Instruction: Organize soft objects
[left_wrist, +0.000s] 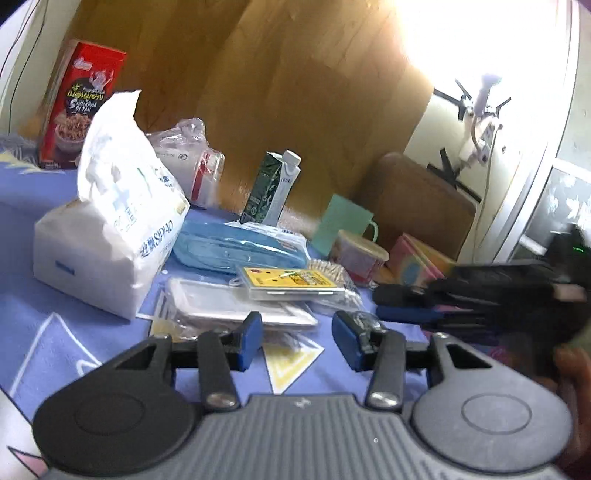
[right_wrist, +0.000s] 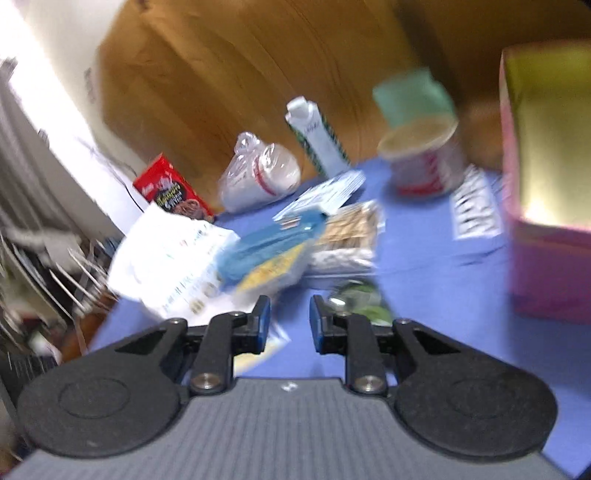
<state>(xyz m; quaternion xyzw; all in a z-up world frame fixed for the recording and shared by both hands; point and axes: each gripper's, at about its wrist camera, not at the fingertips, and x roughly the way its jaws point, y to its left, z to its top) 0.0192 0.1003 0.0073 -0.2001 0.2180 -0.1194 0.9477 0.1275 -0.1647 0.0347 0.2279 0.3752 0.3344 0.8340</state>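
Note:
A white tissue pack (left_wrist: 107, 236) with its top torn open stands on the blue cloth at the left. Beside it lie a blue face-mask pack (left_wrist: 240, 247), a yellow card case (left_wrist: 291, 282) and a clear flat package (left_wrist: 236, 310). My left gripper (left_wrist: 297, 339) hovers just in front of that package, jaws apart with nothing between them. My right gripper (left_wrist: 384, 302) reaches in from the right. In the blurred right wrist view, my right gripper (right_wrist: 290, 325) is open and empty, short of the tissue pack (right_wrist: 170, 258), the mask pack (right_wrist: 266, 243) and a bag of cotton swabs (right_wrist: 347, 236).
A red snack box (left_wrist: 81, 107), a tied plastic bag (left_wrist: 192, 162), a green-and-white carton (left_wrist: 273, 188), a green paper bag (left_wrist: 343, 225) and a cup (left_wrist: 360, 254) stand along the wooden back. An open pink box (right_wrist: 546, 184) stands at the right.

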